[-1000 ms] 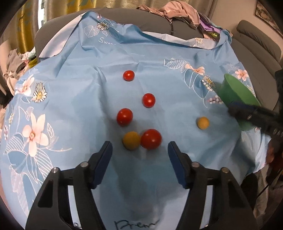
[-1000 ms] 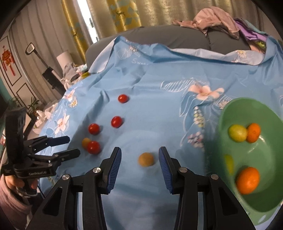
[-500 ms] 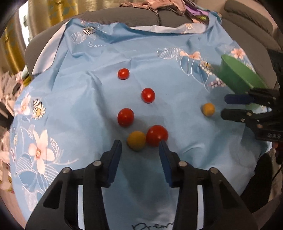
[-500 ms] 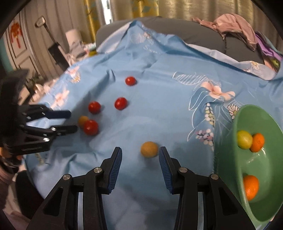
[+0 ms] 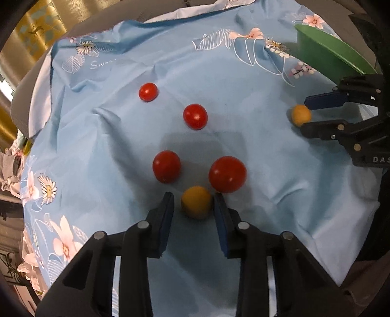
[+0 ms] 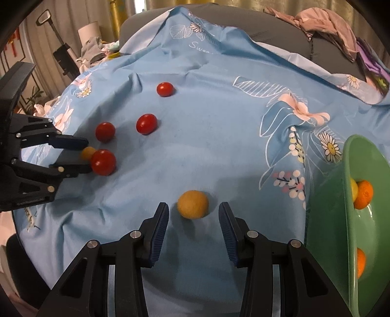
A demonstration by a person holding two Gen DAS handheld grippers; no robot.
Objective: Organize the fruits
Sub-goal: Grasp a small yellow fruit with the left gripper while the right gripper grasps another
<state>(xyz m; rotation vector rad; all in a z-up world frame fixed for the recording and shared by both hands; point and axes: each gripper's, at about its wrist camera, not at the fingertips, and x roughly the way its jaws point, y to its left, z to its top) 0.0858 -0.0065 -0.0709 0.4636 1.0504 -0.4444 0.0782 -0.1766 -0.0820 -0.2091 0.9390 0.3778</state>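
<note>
The left gripper point(image 5: 193, 207) stood partly open, its blue pads either side of a yellow fruit point(image 5: 196, 205) on the blue cloth point(image 5: 243, 136), narrow gaps showing on both sides, so it gripped nothing. Just beyond, a big tomato point(image 5: 227, 174) lay close beside that fruit, with a second tomato point(image 5: 166, 166) to the left. Farther out sat a third tomato point(image 5: 195, 116) and a fourth point(image 5: 148, 92), well apart.

The right gripper point(image 6: 193, 214) was wider open, with a second yellow fruit point(image 6: 193, 204) lying between its fingertips on the cloth and clear of both pads. To its right stood the green bowl point(image 6: 351, 243), tilted in this view, holding oranges point(image 6: 363, 194) and a yellowish fruit point(image 6: 354, 186). At the far edge, clothes point(image 6: 326, 29) lay heaped on a grey sofa point(image 6: 275, 23).
</note>
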